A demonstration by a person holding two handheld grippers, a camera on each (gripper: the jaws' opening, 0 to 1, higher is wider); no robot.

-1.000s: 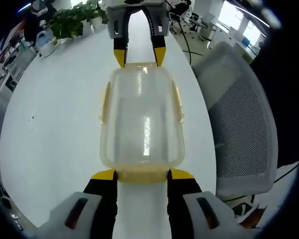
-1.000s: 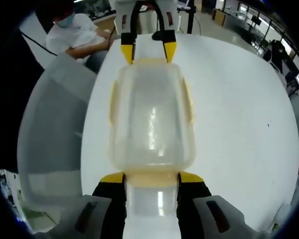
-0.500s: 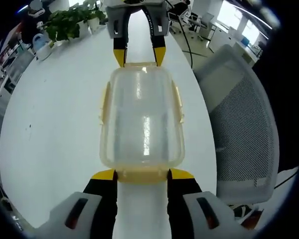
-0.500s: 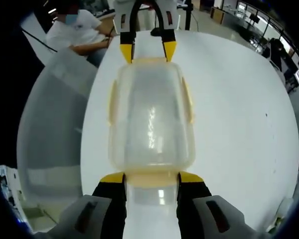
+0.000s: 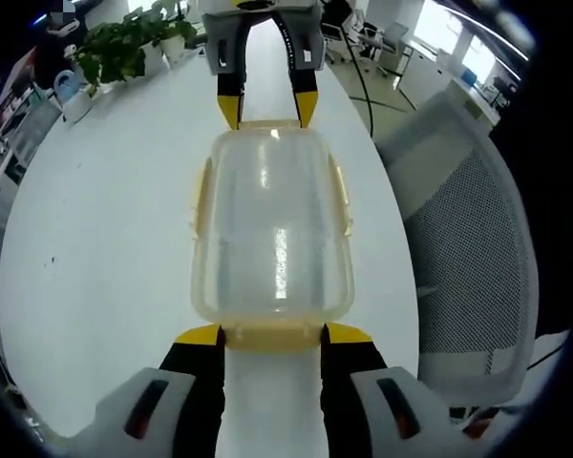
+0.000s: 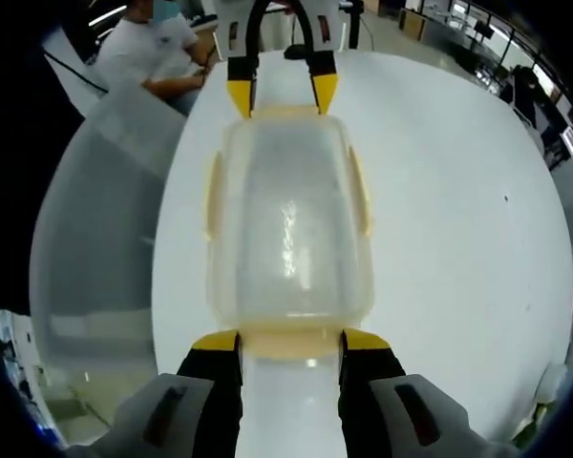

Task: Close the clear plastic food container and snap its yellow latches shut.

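A clear plastic food container (image 5: 272,229) with its lid on lies lengthwise between the two grippers over the white table (image 5: 95,210). Yellow latches (image 5: 199,196) lie flat along its long sides. In the left gripper view, my left gripper (image 5: 273,336) is shut on the near end latch, and the right gripper (image 5: 267,107) clamps the far end. In the right gripper view, the same container (image 6: 288,229) is seen from the other end. There my right gripper (image 6: 290,341) is shut on its near end latch, while the left gripper (image 6: 282,93) holds the far end.
A grey mesh office chair (image 5: 468,258) stands close to the table's edge and also appears as the chair (image 6: 95,239) in the right gripper view. Potted plants (image 5: 124,48) sit at the table's far end. A seated person (image 6: 162,48) works beyond the chair.
The background has drifted a little in both views while the container stays fixed between the jaws, so hands and container moved together. Both grips are unchanged.
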